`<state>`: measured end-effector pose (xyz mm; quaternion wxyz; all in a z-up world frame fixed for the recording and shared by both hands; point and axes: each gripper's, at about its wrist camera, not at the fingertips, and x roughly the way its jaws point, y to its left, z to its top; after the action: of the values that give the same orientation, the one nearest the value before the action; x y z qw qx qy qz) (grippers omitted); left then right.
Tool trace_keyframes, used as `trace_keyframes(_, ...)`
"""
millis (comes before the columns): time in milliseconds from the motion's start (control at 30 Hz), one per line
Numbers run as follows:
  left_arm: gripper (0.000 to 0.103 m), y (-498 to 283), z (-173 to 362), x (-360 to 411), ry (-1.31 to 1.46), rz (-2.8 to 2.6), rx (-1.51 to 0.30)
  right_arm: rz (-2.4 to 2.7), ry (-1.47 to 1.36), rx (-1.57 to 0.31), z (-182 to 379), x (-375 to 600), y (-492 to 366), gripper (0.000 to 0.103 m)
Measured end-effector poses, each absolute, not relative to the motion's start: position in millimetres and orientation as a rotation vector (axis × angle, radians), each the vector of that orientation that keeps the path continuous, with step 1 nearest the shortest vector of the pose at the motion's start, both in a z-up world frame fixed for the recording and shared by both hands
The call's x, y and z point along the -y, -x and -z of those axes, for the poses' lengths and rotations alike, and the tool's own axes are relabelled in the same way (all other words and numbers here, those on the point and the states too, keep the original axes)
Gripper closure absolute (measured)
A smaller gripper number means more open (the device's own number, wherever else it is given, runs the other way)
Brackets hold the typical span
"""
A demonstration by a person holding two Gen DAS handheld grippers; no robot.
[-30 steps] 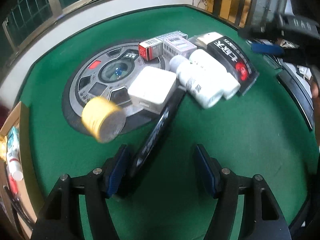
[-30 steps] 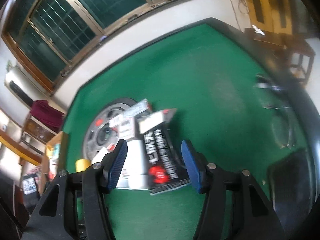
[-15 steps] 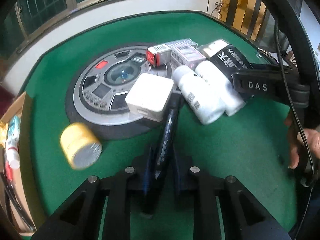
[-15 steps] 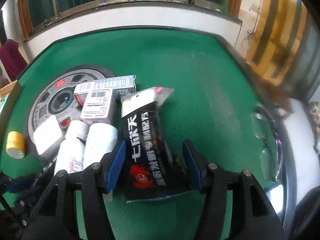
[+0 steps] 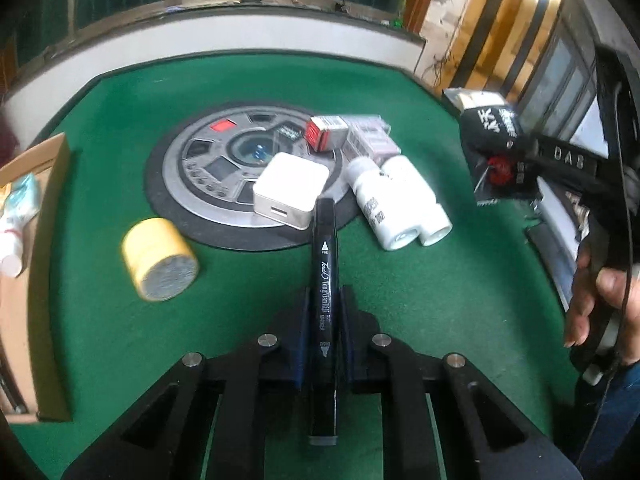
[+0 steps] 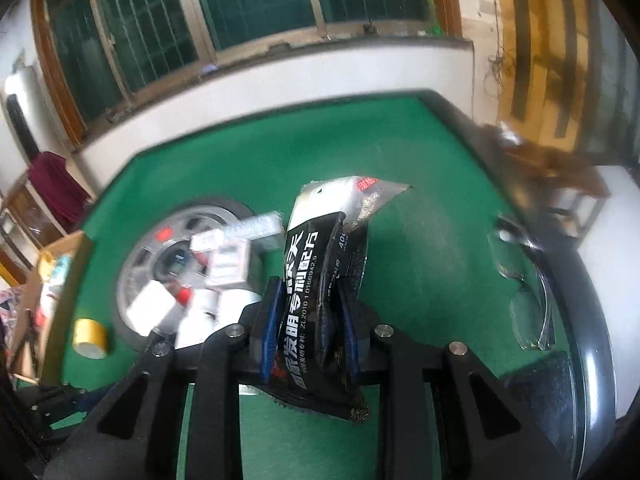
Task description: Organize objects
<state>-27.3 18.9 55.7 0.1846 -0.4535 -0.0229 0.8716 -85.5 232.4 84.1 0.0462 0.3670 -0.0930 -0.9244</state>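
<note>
Left tongs: clamped on black marker, marker lengthwise between pads, tip toward worktop centre. Right tongs: jaws closing, black pouch pinched between blue pads, raised off green worktop. White charger, two white bottles, small boxes at round centre panel. Yellow tape roll near left edge, beside cardboard box.

Green felt-topped table with a dark raised rim. Beyond its far edge, a white plastered wall carries brown-framed windows with dark grilled panes. Yellow-ochre panelling with dark bars stands past the far right corner. Daylight, uneven.
</note>
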Motion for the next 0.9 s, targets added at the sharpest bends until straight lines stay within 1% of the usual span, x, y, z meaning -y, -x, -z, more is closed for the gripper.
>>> trace_keyframes(367,0.091,9,-87,38,1.172,-2.571,0.204,2.65,-0.988,0.235,-89,-175,67,0.079)
trace_keyframes(500,0.091,-4,-94,69,1.137,-2.632,0.25,2.53,-0.962,0.258,-89,-154,57,0.079)
trace_keyframes(900,0.091,-30,-109,152,1.033,-2.86,0.363,2.276,-0.965,0.187,-82,-60,36,0.079)
